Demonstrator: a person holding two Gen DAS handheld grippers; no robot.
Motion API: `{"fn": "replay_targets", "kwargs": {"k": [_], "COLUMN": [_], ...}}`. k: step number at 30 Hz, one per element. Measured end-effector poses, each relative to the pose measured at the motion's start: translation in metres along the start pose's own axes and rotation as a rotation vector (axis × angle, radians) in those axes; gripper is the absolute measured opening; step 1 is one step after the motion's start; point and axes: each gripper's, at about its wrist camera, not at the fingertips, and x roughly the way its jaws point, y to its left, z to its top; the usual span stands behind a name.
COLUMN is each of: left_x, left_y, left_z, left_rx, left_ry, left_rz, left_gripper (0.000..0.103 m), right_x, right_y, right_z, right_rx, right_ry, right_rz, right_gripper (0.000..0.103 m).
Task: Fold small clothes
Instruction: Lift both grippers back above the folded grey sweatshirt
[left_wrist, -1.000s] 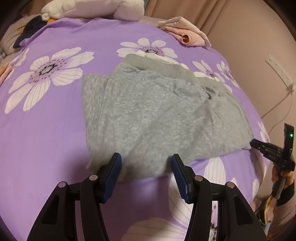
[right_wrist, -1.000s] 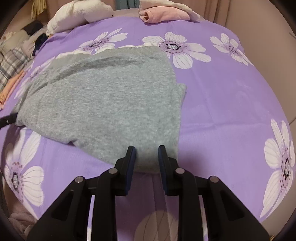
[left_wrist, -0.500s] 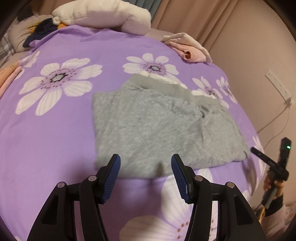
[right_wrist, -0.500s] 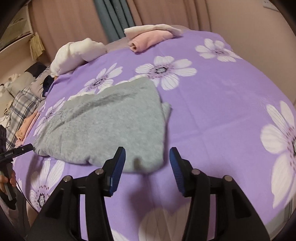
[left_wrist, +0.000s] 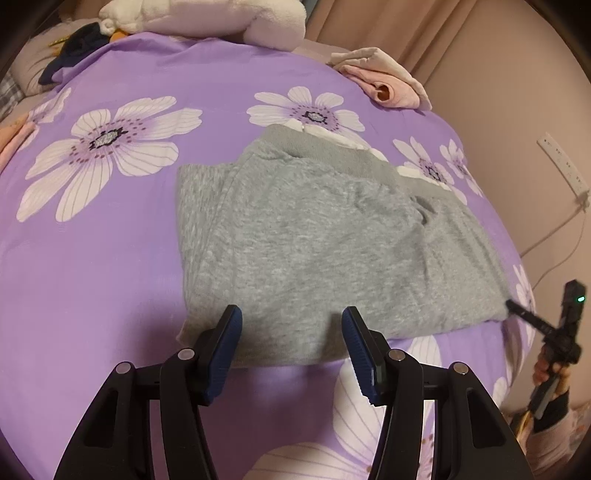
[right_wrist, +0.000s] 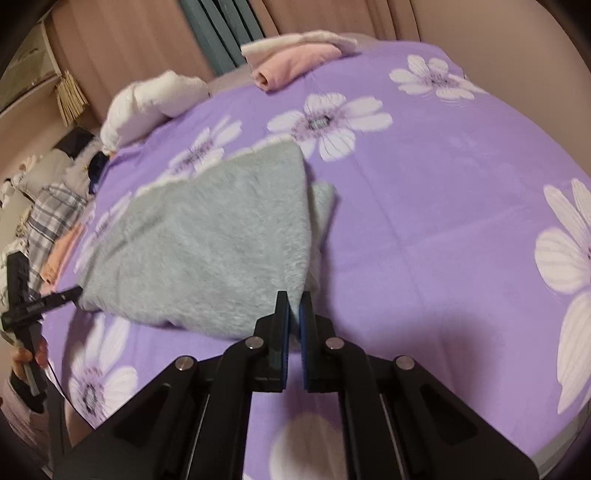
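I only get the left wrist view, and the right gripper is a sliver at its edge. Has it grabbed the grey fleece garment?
Observer: Yes. The fingers of the right gripper have just closed, pinching the near corner of the grey fleece garment.
Operator: Are any other clothes waiting that I can't make out?
Observer: A grey plaid cloth lies past the left edge of the purple flowered bedspread.
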Motion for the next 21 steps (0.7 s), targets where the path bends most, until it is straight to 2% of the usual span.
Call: {"fn": "replay_targets", "kwargs": {"k": [2, 6, 8, 9, 12, 15, 17, 19, 20, 21], "left_x": [-0.007, -0.030, -0.038, -0.039, -0.031, -0.024, -0.022, -0.018, -0.016, -0.014], "left_y": [0.004, 0.014, 0.024, 0.030, 0.043, 0.045, 0.045, 0.043, 0.041, 0.041], "left_z": [-0.003, -0.009, -0.012, -0.014, -0.012, -0.008, -0.005, -0.002, -0.003, -0.004], "left_rx": [-0.026, -0.067, -0.103, -0.132, -0.207, -0.233, -0.233, -0.208, -0.192, -0.173], "left_ry": [-0.013, -0.073, -0.097, -0.107, -0.096, -0.117, -0.130, -0.119, -0.110, -0.105], "left_rz": [-0.014, 0.003, 0.006, 0.000, -0.020, -0.009, 0.001, 0.026, 0.056, 0.070], "left_gripper": [0.055, 0.057, 0.070, 0.074, 0.074, 0.074, 0.060, 0.020, 0.016, 0.016], "right_x": [0.009, -0.007, -0.019, -0.025, -0.035, -0.033, -0.028, -0.021, -0.018, -0.014], "right_y": [-0.004, 0.009, 0.013, 0.015, 0.027, 0.049, 0.059, 0.068, 0.073, 0.078], "right_z": [-0.002, 0.003, 0.007, 0.008, 0.011, 0.011, 0.009, 0.008, 0.007, 0.007], "right_rx": [0.019, -0.017, -0.025, -0.024, -0.033, -0.077, -0.082, -0.085, -0.088, -0.091], "right_ry": [0.017, -0.052, -0.097, -0.119, -0.160, -0.160, -0.146, -0.127, -0.121, -0.114], "right_rz": [0.001, -0.031, -0.058, -0.053, 0.003, 0.051, 0.073, 0.091, 0.098, 0.110], "right_gripper": [0.006, 0.012, 0.014, 0.016, 0.023, 0.024, 0.024, 0.024, 0.024, 0.024]}}
